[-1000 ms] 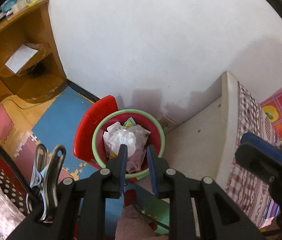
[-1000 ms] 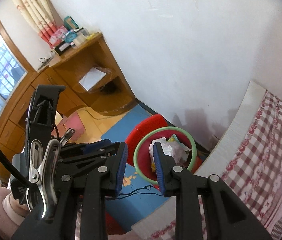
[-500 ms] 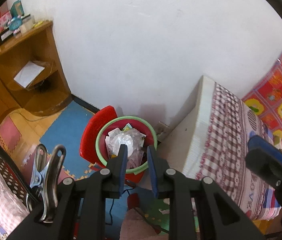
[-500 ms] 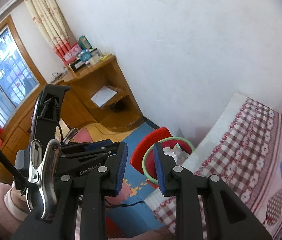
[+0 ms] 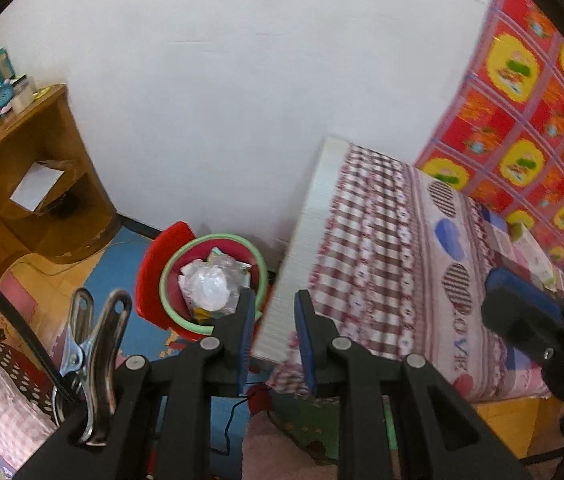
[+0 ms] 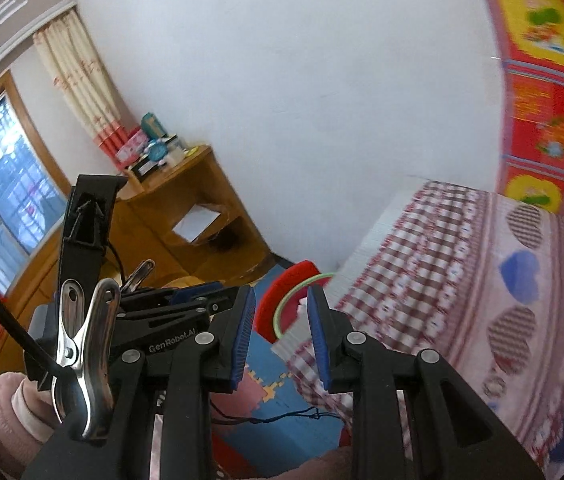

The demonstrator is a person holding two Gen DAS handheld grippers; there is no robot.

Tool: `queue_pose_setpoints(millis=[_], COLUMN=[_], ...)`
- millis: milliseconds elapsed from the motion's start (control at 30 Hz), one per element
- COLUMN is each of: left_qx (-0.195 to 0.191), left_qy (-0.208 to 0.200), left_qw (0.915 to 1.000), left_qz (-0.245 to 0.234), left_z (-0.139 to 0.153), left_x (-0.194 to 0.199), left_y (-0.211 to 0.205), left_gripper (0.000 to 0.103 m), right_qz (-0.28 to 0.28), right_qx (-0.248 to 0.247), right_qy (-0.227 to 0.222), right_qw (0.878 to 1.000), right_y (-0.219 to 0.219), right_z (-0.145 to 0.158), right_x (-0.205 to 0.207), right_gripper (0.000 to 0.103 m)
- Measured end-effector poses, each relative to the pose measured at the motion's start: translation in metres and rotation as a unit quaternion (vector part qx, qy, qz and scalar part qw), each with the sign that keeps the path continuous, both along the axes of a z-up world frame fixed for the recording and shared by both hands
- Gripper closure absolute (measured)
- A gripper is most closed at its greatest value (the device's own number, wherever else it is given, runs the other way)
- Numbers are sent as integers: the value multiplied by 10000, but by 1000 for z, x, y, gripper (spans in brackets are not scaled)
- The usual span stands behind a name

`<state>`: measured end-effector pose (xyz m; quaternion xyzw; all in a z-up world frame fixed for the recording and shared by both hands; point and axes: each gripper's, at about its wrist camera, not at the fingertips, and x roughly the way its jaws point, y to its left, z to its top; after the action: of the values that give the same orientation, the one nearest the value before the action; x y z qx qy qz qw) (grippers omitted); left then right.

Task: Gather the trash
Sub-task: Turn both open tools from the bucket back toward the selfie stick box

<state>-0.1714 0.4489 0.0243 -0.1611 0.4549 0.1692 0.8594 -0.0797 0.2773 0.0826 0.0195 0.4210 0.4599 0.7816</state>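
One bin [image 5: 170, 280] full of trash [image 5: 210, 286]

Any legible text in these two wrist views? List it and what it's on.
"GenRobot.AI": white print on the black body of the left claw, seen in the right wrist view.
"LOVE": letters on the bed sheet, near its front edge; somewhat blurred.
Boxes on the wooden shelf: print too small to read.
Red and yellow wall cloth: pictures only, blurred.

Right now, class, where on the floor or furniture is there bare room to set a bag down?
Free: the bed top near its foot, and the blue floor mat between wooden shelf and bin. Crowded: the bin, heaped with trash; the shelf top.
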Motion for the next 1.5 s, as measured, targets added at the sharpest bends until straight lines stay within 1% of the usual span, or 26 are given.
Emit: queue_pose_setpoints(millis=[200, 400, 533, 700, 900, 1000, 1133, 1200, 1400, 1500], left_qx=[-14, -127, -206, -200, -210, -246, -288, -310, -375, -356], left_qy=[-75, -180, -213, -213, -210, -237, -231, -222, -220, -194], left_qw=[9992, 9967, 9939, 9888, 9799, 9741, 9658, 9599, 9461, 9406], left_qz=[-382, -779, -1061, -1464, -1971, -2233, -2568, -2776, -3210, -3372], left_z=[7, 16, 22, 27, 32, 34, 34, 34, 31, 28], left_x=[5, 16, 27, 47, 76, 93, 121, 136, 173, 188], left_y=[-46, -94, -124, -160, -198, -216, -241, -254, -281, -291], left_gripper=[82, 82, 82, 82, 82, 82, 82, 82, 82, 82], right_qz=[-418, -878, -1191, -1631, -2171, -2448, -2787, -2923, -3425, -3652], right_qx=[-40, -115, -152, -203, -250, -309, -447, -469, -508, -533], right_qy=[-11, -18, -22, -6, 13, 26, 45, 64, 178, 213], right_qw=[9991, 9961, 9928, 9864, 9758, 9691, 9593, 9552, 9380, 9292], right_y=[-49, -100, -131, -170, -210, -230, -257, -268, -299, -310], right_z=[6, 13, 15, 16, 17, 18, 17, 16, 6, 3], right_x=[-8, -13, -13, -7, 8, 16, 31, 37, 60, 70], right_gripper=[75, 74, 74, 74, 74, 74, 74, 74, 73, 73])
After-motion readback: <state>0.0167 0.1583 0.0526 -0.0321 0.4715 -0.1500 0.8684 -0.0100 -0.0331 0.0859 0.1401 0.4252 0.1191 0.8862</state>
